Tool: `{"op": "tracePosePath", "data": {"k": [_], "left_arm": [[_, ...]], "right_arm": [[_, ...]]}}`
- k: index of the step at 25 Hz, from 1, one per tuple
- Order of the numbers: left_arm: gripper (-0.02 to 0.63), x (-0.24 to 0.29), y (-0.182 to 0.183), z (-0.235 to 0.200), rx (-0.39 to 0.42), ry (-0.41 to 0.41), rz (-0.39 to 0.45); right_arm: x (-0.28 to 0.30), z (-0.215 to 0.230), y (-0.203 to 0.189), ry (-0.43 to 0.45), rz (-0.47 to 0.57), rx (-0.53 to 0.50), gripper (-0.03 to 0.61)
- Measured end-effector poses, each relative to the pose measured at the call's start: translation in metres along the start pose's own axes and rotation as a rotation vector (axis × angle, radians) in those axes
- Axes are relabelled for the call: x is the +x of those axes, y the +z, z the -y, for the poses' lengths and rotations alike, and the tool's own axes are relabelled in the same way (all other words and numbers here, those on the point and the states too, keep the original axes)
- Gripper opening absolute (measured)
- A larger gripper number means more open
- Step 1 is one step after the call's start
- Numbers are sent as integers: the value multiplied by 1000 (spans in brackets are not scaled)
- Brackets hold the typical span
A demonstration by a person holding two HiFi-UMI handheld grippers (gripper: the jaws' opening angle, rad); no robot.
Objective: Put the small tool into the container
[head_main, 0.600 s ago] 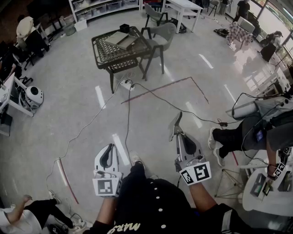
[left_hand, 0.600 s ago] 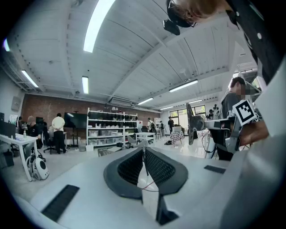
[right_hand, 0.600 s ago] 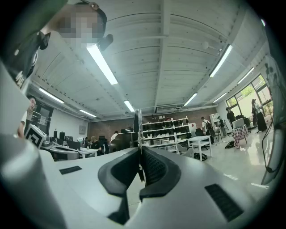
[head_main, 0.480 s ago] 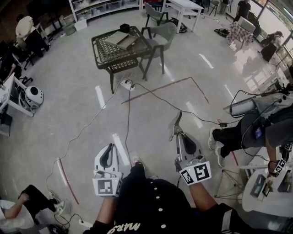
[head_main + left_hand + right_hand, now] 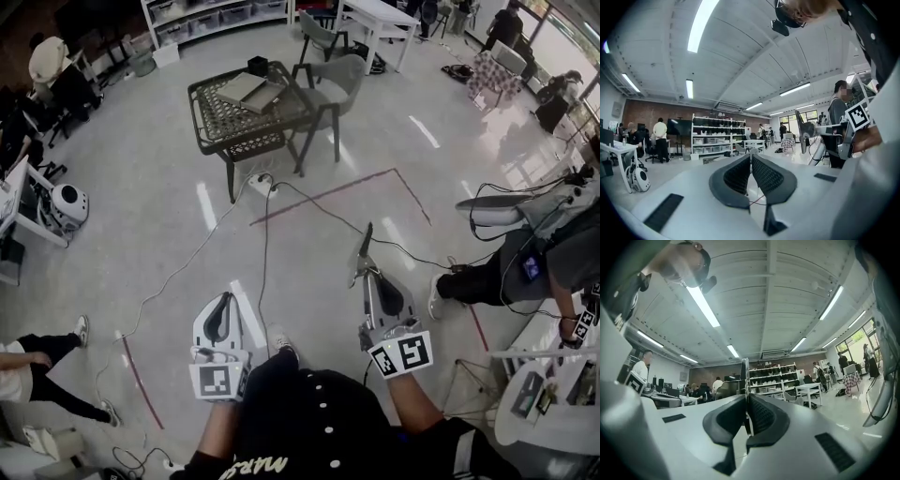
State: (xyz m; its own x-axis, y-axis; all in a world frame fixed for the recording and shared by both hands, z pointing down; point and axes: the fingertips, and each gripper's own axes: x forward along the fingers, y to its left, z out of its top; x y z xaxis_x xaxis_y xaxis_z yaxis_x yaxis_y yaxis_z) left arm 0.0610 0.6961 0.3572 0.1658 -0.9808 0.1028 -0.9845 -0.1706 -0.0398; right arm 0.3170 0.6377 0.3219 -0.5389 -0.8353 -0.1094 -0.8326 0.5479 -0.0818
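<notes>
Your right gripper (image 5: 368, 284) was clamped on the small tool (image 5: 363, 255), a thin flat blade that stuck out past the pads and pointed ahead over the floor (image 5: 169, 225). Your left gripper (image 5: 225, 302) held nothing, its pads meeting at the tips. You held both low in front of you, well apart from the dark table (image 5: 217, 112) ahead.

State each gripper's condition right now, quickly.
Left gripper: closed, empty.
Right gripper: closed on the tool.
</notes>
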Motion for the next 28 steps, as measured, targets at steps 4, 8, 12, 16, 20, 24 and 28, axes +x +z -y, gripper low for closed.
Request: {"op": "tracePosePath", "data": {"k": [4,8,12,16,20,24,28], "left_arm": [[38,26,4,-21,-1,7,-5],[38,52,12,-42,9,-7,-1],[38,70,19,-64,1,-7,12],[38,87,21,-80,11,-25,17],[38,103,16,-97,17,-31,-2],[38,118,14,-99,0,-46,7],[38,136,13,-103,3,-55,6]], "right_arm": [[31,6,1,-8,11,1,20],[64,7,3,-16,21,-5,18],[91,1,3,-15,29,-17,18],[115,-1,1,-19,30,-21,18],[138,-3,-5,-7,21,-28,18],[152,1,-9,-7,8,-30,18],[170,8,-14,-9,2,-22,18]]}}
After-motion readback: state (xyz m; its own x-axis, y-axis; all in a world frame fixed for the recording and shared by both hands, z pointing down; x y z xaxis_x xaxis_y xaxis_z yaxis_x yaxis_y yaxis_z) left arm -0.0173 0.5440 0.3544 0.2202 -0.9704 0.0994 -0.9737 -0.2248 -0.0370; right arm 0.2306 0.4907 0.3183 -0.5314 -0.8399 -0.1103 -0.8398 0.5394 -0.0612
